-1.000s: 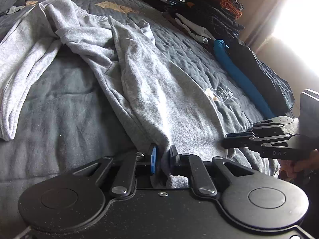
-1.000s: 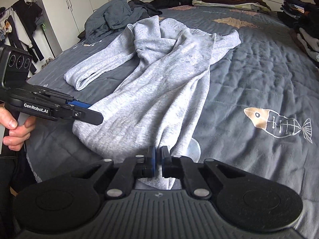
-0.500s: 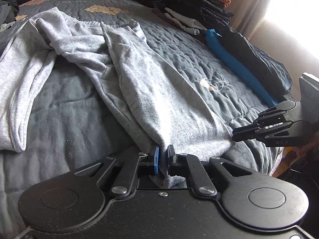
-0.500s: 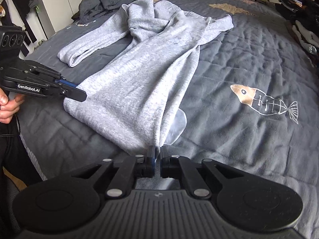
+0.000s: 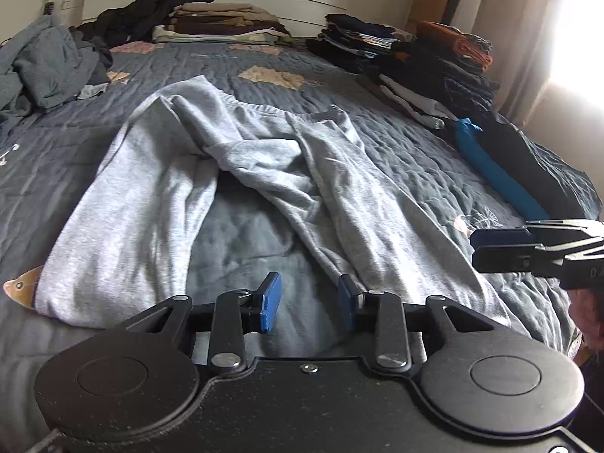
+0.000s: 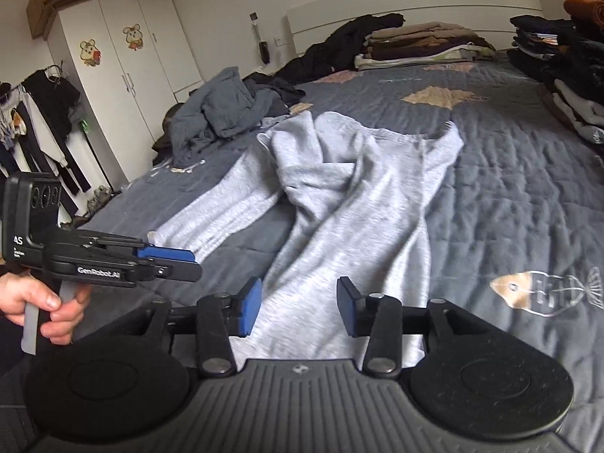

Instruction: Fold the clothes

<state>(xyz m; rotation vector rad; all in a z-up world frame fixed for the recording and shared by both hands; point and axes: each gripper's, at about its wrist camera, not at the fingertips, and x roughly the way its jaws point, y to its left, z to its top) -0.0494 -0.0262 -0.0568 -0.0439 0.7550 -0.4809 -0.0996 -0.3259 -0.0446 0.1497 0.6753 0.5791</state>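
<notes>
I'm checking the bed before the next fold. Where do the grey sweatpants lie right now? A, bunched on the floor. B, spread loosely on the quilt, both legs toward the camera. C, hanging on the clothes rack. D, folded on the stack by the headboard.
B: the grey sweatpants lie loose on the quilt, waistband far, both legs reaching toward the camera.

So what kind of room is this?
Most likely a bedroom: a big bed with a headboard, a white wardrobe, and piles of folded clothes.
</notes>
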